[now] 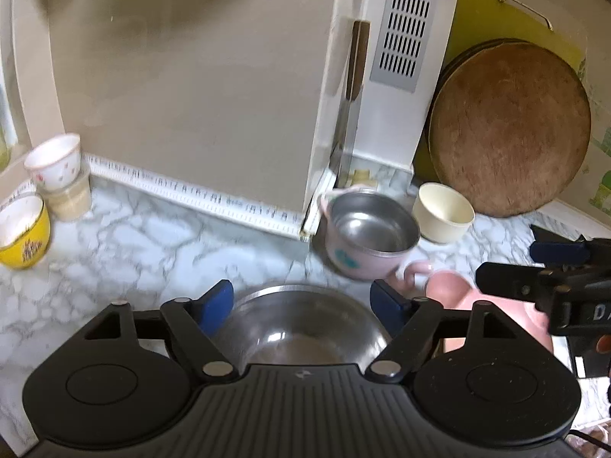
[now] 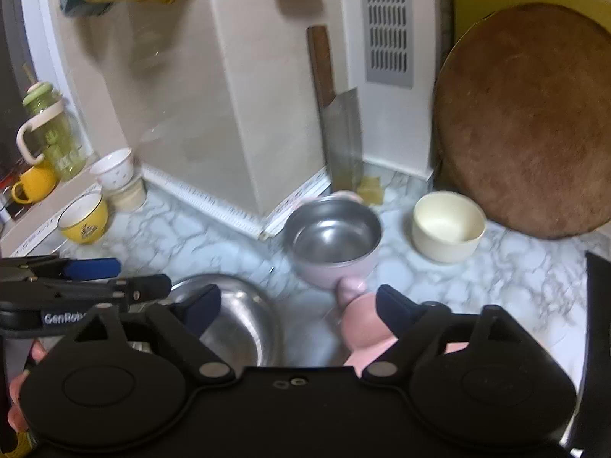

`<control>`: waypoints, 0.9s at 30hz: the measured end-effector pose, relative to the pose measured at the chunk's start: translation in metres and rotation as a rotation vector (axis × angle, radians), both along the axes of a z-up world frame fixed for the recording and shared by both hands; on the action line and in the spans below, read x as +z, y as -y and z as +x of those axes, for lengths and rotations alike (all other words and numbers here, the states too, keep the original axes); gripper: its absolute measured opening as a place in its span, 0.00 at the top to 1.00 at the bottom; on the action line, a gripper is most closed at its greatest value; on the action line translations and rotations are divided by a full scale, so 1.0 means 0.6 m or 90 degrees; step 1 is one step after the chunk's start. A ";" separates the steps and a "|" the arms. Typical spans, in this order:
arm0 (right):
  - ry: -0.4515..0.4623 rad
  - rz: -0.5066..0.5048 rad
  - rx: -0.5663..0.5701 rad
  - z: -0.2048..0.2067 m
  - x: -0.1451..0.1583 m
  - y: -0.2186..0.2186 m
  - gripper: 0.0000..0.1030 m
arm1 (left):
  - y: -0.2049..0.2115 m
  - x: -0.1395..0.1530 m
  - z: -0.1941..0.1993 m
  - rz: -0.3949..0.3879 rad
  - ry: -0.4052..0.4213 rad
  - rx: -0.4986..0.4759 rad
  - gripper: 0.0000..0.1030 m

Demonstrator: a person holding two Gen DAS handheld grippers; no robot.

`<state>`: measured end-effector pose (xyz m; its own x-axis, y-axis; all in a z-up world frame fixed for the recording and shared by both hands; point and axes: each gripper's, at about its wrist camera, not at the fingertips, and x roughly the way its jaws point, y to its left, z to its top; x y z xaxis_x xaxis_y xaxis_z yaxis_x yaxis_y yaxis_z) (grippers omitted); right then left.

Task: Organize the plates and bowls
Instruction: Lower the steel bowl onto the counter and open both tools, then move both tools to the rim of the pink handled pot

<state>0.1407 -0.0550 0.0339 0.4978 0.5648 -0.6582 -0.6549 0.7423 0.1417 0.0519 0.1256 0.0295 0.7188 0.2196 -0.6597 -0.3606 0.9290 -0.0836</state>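
Observation:
A steel bowl [image 1: 301,328] sits on the marble counter right under my open left gripper [image 1: 303,303], between its blue fingertips; it also shows in the right wrist view [image 2: 240,324]. A pink pot with a steel inside [image 1: 370,236] [image 2: 334,246] stands beyond it. A pink lid or dish [image 1: 469,305] [image 2: 362,324] lies beside the pot's handle. My right gripper [image 2: 298,311] is open, its right finger over the pink dish. A cream bowl [image 1: 443,212] [image 2: 446,227] stands further right. A yellow bowl [image 1: 23,234] [image 2: 84,217] and stacked small white cups [image 1: 57,164] [image 2: 114,170] stand at the left.
A beige appliance [image 1: 198,87] fills the back. A cleaver [image 2: 340,129] leans at its corner. A round wooden board [image 1: 508,129] [image 2: 530,118] leans against the right wall. A green jar [image 2: 49,133] and yellow mug [image 2: 34,183] stand on a ledge at the left.

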 end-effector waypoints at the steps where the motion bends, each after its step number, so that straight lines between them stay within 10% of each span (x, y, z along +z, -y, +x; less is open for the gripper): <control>1: 0.005 0.002 -0.004 0.007 0.004 0.003 0.07 | 0.003 0.002 0.007 0.003 -0.001 -0.002 0.24; 27: -0.099 -0.018 -0.039 0.246 -0.051 -0.022 0.01 | 0.002 -0.050 0.237 -0.079 -0.088 0.098 0.24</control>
<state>0.2886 -0.0419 0.0033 0.4212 0.5163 -0.7457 -0.5799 0.7854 0.2163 0.1940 0.1246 -0.0006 0.5839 0.2304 -0.7784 -0.5127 0.8481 -0.1335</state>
